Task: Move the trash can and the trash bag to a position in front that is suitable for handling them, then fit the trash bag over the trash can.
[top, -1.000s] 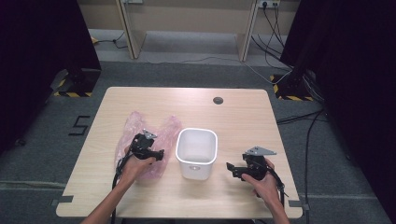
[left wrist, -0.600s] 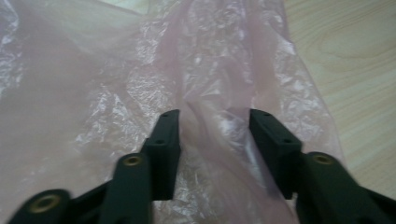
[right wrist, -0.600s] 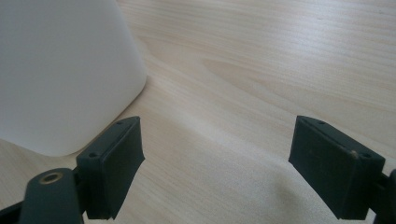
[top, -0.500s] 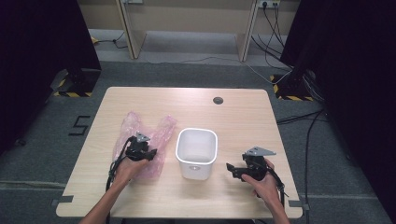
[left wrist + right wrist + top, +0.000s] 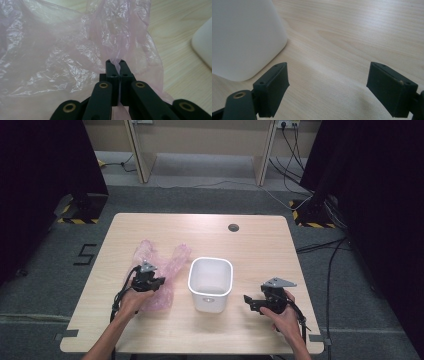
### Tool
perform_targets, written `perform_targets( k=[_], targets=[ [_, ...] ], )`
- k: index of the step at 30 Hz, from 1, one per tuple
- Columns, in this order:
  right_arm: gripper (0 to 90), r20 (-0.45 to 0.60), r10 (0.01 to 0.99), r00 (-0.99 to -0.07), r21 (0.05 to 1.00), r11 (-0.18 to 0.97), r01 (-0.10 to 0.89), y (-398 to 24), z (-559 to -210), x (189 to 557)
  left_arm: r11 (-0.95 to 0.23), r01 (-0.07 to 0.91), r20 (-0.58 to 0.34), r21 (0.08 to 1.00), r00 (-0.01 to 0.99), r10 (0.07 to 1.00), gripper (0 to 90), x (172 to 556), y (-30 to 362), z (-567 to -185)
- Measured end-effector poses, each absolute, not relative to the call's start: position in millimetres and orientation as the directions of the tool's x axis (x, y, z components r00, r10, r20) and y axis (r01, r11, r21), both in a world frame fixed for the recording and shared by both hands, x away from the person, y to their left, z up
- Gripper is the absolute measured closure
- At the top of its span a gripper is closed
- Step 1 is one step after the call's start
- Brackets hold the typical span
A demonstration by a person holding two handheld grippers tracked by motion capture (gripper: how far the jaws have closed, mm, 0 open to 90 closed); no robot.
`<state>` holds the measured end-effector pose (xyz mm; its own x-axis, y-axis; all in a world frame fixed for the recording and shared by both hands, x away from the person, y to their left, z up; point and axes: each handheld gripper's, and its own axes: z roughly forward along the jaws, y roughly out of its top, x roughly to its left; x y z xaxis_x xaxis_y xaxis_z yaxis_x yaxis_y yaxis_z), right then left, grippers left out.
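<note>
A crumpled pink plastic bag [image 5: 155, 260] lies on the wooden table [image 5: 250, 240] left of a white bin [image 5: 210, 282]. My left gripper [image 5: 148, 281] rests on the bag; its jaws have just been closing and now pinch a fold of the thin pink film [image 5: 117, 61] between the pads. Over the table to the right of the bin, my right gripper [image 5: 255, 301] points toward it. In the right gripper view its jaws stand wide apart [image 5: 328, 86] above bare wood, with nothing between them, and the bin's rounded wall [image 5: 242, 37] fills the upper left.
A small dark grommet hole [image 5: 233, 227] sits near the table's far edge. Grey floor, cables and dark curtains surround the table. Bare wood lies behind the bin and along the front edge.
The left gripper shifted slightly left and forward over the bag, and its jaws came together on the film. The right gripper has not moved.
</note>
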<state>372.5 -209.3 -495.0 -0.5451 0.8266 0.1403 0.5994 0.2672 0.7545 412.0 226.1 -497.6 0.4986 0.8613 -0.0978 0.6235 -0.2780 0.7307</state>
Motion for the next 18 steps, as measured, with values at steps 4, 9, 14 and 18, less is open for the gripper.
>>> perform_targets(
  k=[4,9,14,18],
  targets=[
    [17.7,0.143,0.831,-0.537,0.755,0.259,0.602,-211,-494,372,-0.252,0.591,-0.11,0.766,0.507,0.855,89.6,407,230,-486],
    [17.7,0.139,0.829,-0.543,0.755,0.266,0.599,-210,-495,372,-0.225,0.559,-0.113,0.798,0.506,0.855,89.6,402,234,-474],
    [17.7,0.135,0.828,-0.544,0.755,0.27,0.598,-210,-495,372,-0.211,0.553,-0.124,0.806,0.508,0.853,89.6,401,233,-473],
    [17.7,0.139,0.83,-0.54,0.756,0.264,0.599,-210,-494,372,-0.202,0.544,-0.126,0.814,0.505,0.854,89.6,400,233,-471]
  ],
)
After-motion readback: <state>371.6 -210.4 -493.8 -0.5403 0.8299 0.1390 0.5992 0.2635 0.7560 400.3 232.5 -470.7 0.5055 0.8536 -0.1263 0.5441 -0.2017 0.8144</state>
